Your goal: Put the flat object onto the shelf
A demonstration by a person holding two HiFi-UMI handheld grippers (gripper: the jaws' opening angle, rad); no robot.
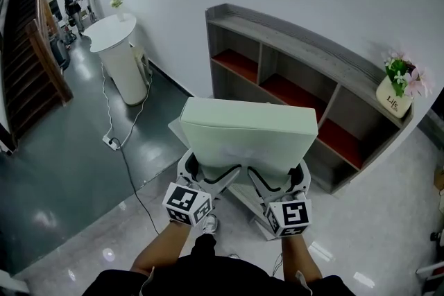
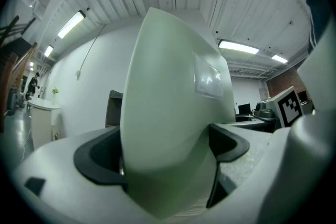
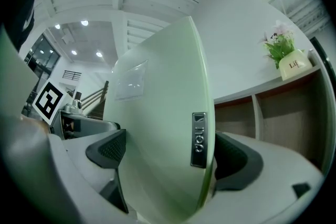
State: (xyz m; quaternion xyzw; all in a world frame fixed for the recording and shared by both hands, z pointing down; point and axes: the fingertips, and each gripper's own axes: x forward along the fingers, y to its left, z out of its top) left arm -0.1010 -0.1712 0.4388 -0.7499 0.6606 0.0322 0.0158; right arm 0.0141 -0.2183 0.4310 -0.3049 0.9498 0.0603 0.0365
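Observation:
A pale green flat cushion (image 1: pixel 248 135) is held up in front of me, its near edge gripped by both grippers. My left gripper (image 1: pixel 208 180) is shut on its left part, my right gripper (image 1: pixel 277 182) on its right part. In the left gripper view the cushion (image 2: pixel 168 113) fills the space between the black pads (image 2: pixel 100 157). The right gripper view shows the cushion (image 3: pixel 163 128) with a small silver label (image 3: pixel 198 139) squeezed between the jaws. The grey shelf unit (image 1: pixel 298 90) with red-floored compartments stands against the wall just beyond the cushion.
A white pot of flowers (image 1: pixel 399 90) sits on the shelf's right end. A white round pedestal table (image 1: pixel 118 55) stands at the left, with a cable and power strip (image 1: pixel 111 142) on the dark floor. A staircase (image 1: pixel 31 59) rises at far left; a person (image 1: pixel 73 5) stands far back.

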